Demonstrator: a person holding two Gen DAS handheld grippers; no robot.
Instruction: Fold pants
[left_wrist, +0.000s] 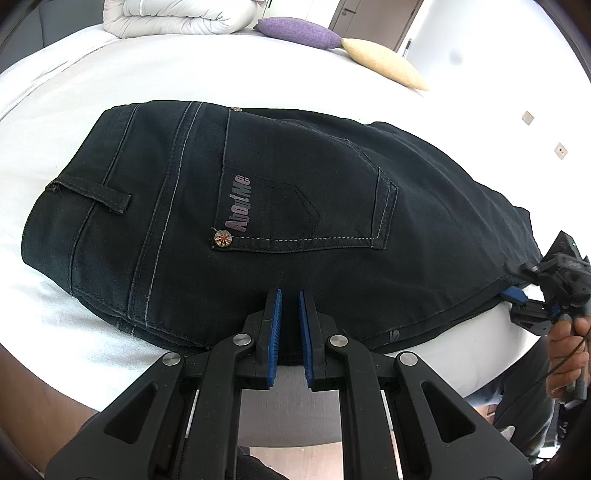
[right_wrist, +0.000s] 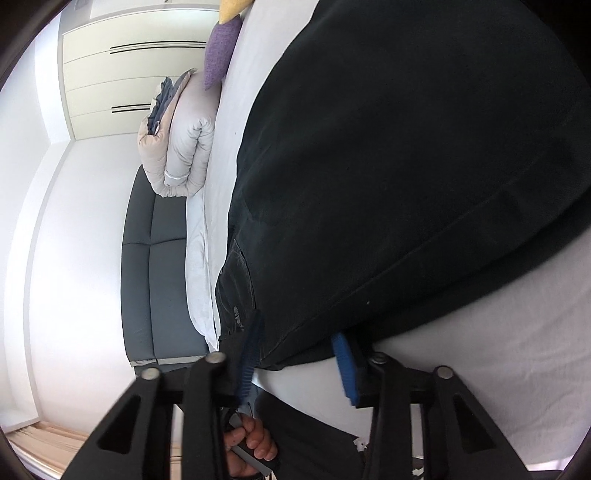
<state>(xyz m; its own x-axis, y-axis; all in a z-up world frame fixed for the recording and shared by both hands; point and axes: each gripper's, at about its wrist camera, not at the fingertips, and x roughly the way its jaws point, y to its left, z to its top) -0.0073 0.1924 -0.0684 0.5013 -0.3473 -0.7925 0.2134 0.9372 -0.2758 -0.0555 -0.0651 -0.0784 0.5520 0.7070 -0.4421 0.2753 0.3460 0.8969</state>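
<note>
Now we have the pants (left_wrist: 258, 206) lying folded on the bed (left_wrist: 110, 74), seat and back pocket (left_wrist: 306, 214) up, straight ahead of the left claw (left_wrist: 290, 306). Its blue pads sit close together with a thin gap between them, right at the near edge of the cloth; we cannot tell whether any fabric is caught between them, though nothing shows in the gap. The right claw (right_wrist: 295, 350), at the far right of the left view, has its fingers apart, straddling the edge of the pants, one pad hidden under the cloth and one showing just beside the hem. We judge that this step is taking hold of the near edge for another fold. To do it well, we want both claws to bite every layer at the same depth, lift evenly, and carry the edge across so the side seams line up, keeping the denim taut between the two grips so no crease forms. As for containers, we see none; beyond the pants, away from the left claw, lie a rolled duvet (left_wrist: 177, 16) and two cushions, purple (left_wrist: 299, 31) and yellow (left_wrist: 384, 62).
</note>
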